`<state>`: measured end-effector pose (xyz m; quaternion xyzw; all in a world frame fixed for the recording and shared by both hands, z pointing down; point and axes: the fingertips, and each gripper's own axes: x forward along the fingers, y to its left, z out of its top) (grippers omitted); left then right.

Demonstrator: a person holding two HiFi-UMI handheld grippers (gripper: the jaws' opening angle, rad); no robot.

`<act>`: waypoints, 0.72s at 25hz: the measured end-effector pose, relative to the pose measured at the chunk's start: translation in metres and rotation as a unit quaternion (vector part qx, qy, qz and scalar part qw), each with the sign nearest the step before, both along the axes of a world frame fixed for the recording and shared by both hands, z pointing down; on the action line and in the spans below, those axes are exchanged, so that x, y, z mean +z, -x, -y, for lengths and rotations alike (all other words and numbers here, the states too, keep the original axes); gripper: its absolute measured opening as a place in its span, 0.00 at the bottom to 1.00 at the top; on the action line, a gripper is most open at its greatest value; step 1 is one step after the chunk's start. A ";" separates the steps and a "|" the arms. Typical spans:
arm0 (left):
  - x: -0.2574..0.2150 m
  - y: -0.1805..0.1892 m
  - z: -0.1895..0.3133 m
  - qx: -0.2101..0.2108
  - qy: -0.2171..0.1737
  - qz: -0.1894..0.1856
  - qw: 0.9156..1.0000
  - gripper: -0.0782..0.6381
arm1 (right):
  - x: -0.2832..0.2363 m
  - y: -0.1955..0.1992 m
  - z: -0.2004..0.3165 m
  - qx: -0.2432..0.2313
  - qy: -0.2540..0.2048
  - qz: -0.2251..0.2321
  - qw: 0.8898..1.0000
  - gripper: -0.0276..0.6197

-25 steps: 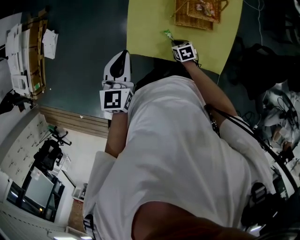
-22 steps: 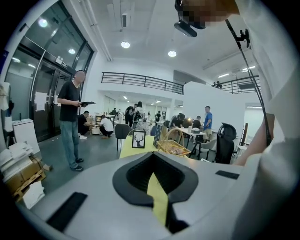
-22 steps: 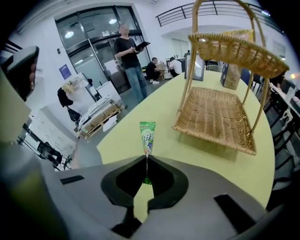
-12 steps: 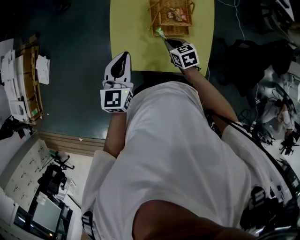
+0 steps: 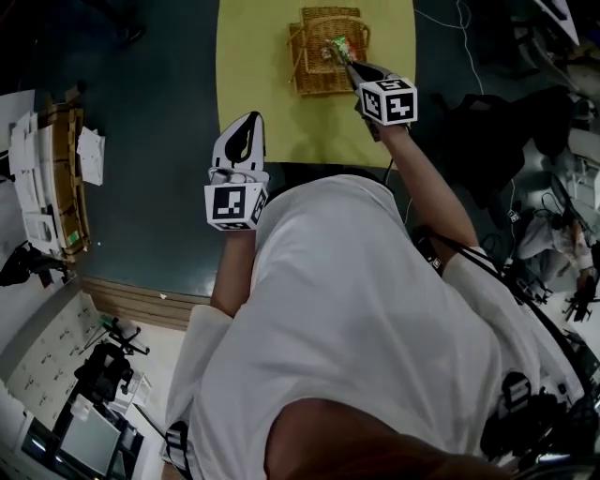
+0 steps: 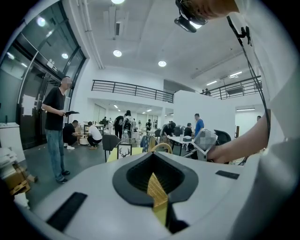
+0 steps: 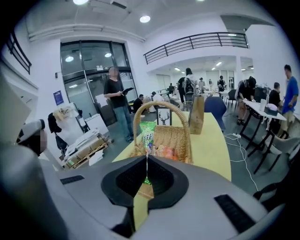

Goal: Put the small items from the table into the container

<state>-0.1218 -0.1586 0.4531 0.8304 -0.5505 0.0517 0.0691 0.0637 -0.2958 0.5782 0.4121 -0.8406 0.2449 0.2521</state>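
A wicker basket (image 5: pixel 319 58) with a hoop handle stands on the yellow table (image 5: pixel 258 56) and holds several small wrapped items. My right gripper (image 5: pixel 349 64) hangs over the basket's right rim, shut on the edge of a green snack packet (image 5: pixel 339 46). In the right gripper view the packet (image 7: pixel 148 134) dangles from the jaws (image 7: pixel 146 182) in front of the basket (image 7: pixel 174 138). My left gripper (image 5: pixel 250 121) is held above the table's near edge, shut and empty. In its own view the left gripper (image 6: pixel 157 188) points level toward the basket handle (image 6: pixel 161 146).
A brown paper bag (image 7: pixel 196 114) and a framed deer picture (image 7: pixel 163 116) stand on the table behind the basket. Cardboard and papers (image 5: pixel 47 169) lie on the floor at the left. People and office tables fill the hall beyond. Cables (image 5: pixel 459 23) run beside the table's right side.
My right gripper has risen from the table and travelled to the basket, carrying the green packet. The left gripper has drifted a little forward, still shut.
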 end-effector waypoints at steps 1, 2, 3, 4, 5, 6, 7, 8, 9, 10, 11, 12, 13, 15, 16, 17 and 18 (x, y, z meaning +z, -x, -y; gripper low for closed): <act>-0.001 0.001 0.001 -0.004 -0.001 0.002 1.000 0.12 | 0.000 -0.006 0.009 0.010 0.003 0.000 1.000 0.07; -0.002 0.003 0.002 -0.008 -0.001 0.004 1.000 0.12 | 0.000 -0.012 0.016 0.019 0.007 -0.002 1.000 0.07; -0.003 0.005 0.003 -0.013 -0.001 0.006 1.000 0.12 | 0.002 -0.017 0.023 0.028 0.013 -0.006 1.000 0.07; -0.003 0.007 0.004 -0.017 0.000 0.008 1.000 0.12 | 0.005 -0.021 0.029 0.036 0.020 -0.012 0.999 0.07; -0.003 0.009 0.004 -0.020 0.000 0.010 1.000 0.12 | 0.009 -0.025 0.034 0.043 0.027 -0.020 0.999 0.07; -0.004 0.011 0.004 -0.023 0.001 0.011 1.000 0.12 | 0.013 -0.027 0.039 0.051 0.032 -0.026 0.998 0.07; -0.004 0.012 0.004 -0.026 0.001 0.012 1.000 0.12 | 0.017 -0.030 0.043 0.058 0.036 -0.031 0.997 0.07; -0.004 0.012 0.004 -0.028 0.001 0.014 1.000 0.12 | 0.021 -0.031 0.048 0.064 0.039 -0.032 0.997 0.07; -0.004 0.013 0.005 -0.029 0.002 0.015 0.999 0.12 | 0.024 -0.032 0.051 0.069 0.043 -0.029 0.996 0.08; -0.004 0.013 0.005 -0.030 0.003 0.015 0.999 0.12 | 0.028 -0.032 0.053 0.073 0.048 -0.024 0.996 0.08; -0.004 0.013 0.006 -0.031 0.003 0.016 0.999 0.12 | 0.030 -0.031 0.054 0.074 0.053 -0.018 0.996 0.15; -0.004 0.013 0.007 -0.031 0.004 0.016 0.999 0.12 | 0.031 -0.030 0.054 0.074 0.057 -0.014 0.996 0.21; -0.003 0.013 0.008 -0.031 0.004 0.016 0.999 0.12 | 0.031 -0.030 0.053 0.073 0.057 -0.011 0.996 0.23; -0.002 0.013 0.009 -0.030 0.005 0.015 0.999 0.12 | 0.028 -0.029 0.050 0.068 0.052 -0.003 0.996 0.23; -0.002 0.012 0.010 -0.029 0.005 0.015 0.999 0.12 | 0.026 -0.027 0.047 0.064 0.050 0.003 0.997 0.23; -0.002 0.012 0.012 -0.027 0.004 0.014 1.000 0.12 | 0.024 -0.025 0.044 0.059 0.047 0.010 0.997 0.23; -0.002 0.011 0.013 -0.025 0.004 0.013 1.000 0.12 | 0.021 -0.024 0.042 0.056 0.043 0.013 0.997 0.23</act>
